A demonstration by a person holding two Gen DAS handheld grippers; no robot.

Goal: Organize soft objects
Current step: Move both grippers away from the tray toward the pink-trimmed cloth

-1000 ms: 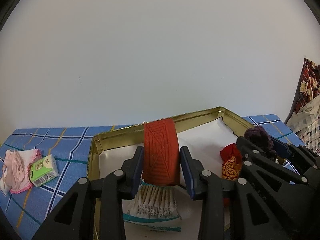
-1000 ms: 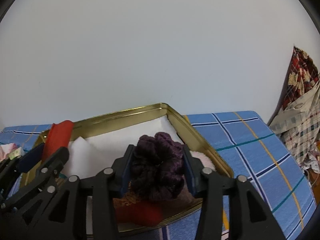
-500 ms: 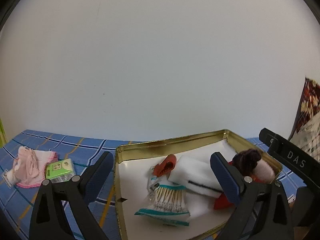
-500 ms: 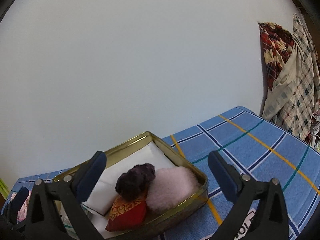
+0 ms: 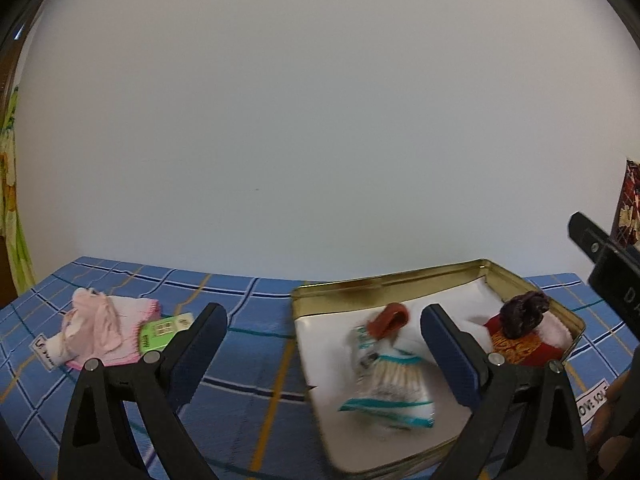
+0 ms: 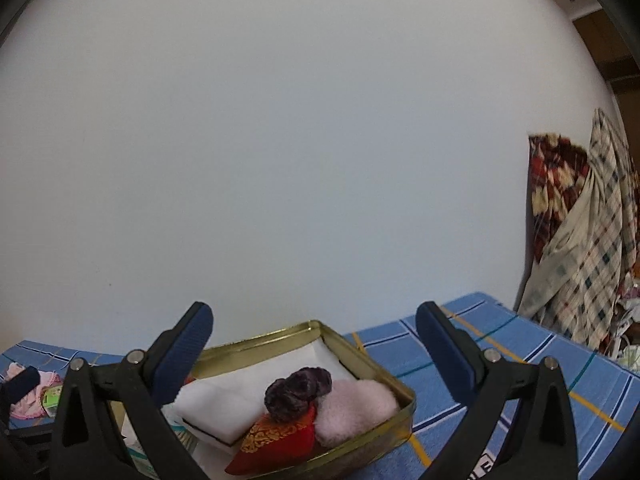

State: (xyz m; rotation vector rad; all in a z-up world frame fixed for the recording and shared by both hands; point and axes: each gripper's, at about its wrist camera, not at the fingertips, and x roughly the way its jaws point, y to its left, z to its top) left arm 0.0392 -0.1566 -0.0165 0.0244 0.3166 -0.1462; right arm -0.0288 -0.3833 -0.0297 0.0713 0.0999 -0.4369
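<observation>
- Left gripper (image 5: pixel 322 334): fingers spread wide, nothing between them, above the blue checked cloth (image 5: pixel 248 344) just left of the gold tin (image 5: pixel 532 284).
- Red band (image 5: pixel 389 319) lies in the tin beside the right finger's tip, on a packet of cotton swabs (image 5: pixel 390 384) (blurred).
- Right gripper (image 6: pixel 312 338): fingers also wide apart and empty, above the tin (image 6: pixel 362 442).
- Purple scrunchie (image 6: pixel 298 388) sits in the tin below and between the fingers, resting on a red pouch (image 6: pixel 276 438), touching a pink puff (image 6: pixel 356 406).
- White folded cloth (image 6: pixel 224 402) behind them in the tin.
- Pink cloth (image 5: pixel 102 326) and green packet (image 5: pixel 162 332) out on the blue checked cloth, left of the left finger.
</observation>
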